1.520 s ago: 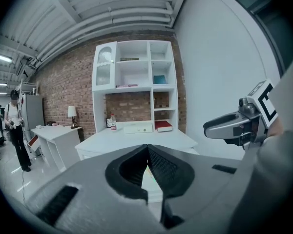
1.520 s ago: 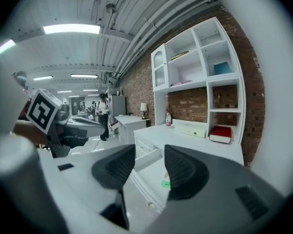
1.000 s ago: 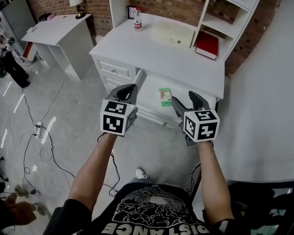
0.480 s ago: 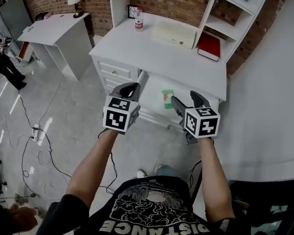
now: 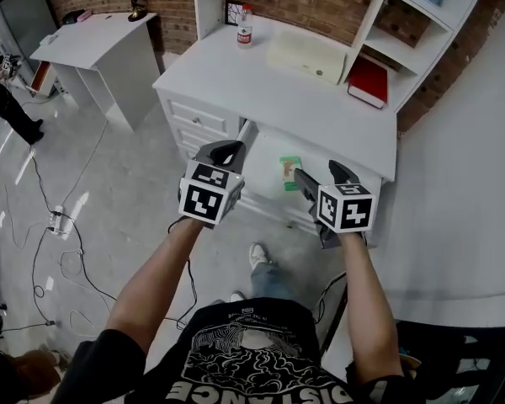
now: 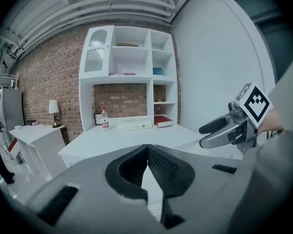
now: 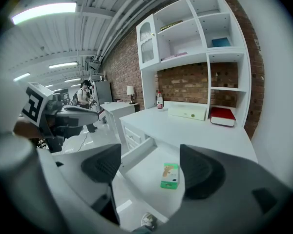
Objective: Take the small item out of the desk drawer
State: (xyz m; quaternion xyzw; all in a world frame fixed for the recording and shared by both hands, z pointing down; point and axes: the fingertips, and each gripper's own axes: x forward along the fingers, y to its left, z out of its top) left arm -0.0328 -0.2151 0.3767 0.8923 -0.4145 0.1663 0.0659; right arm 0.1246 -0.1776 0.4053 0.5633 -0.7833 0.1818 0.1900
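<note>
The desk drawer (image 5: 267, 202) stands pulled out under the white desk (image 5: 269, 87). A small green box (image 5: 289, 173) lies flat on its floor, also in the right gripper view as the box (image 7: 170, 175). My right gripper (image 5: 317, 173) hovers just right of and above the box, its jaws opening, nothing between them. In its own view the right gripper (image 7: 151, 165) frames the box from a distance. My left gripper (image 5: 225, 152) is shut and empty over the drawer's left front corner. The left gripper (image 6: 147, 152) shows pads meeting.
On the desk top stand a bottle (image 5: 245, 36), a cream case (image 5: 307, 57) and a red book (image 5: 369, 81), under a white shelf unit (image 7: 195, 38). Small drawers (image 5: 198, 124) flank the open one. A side table (image 5: 93, 45) and floor cables (image 5: 59, 225) lie to the left.
The right jaws have spread wider. The view has drifted so the desk sits slightly lower and nearer; both grippers stay over the drawer front, and the box has not moved.
</note>
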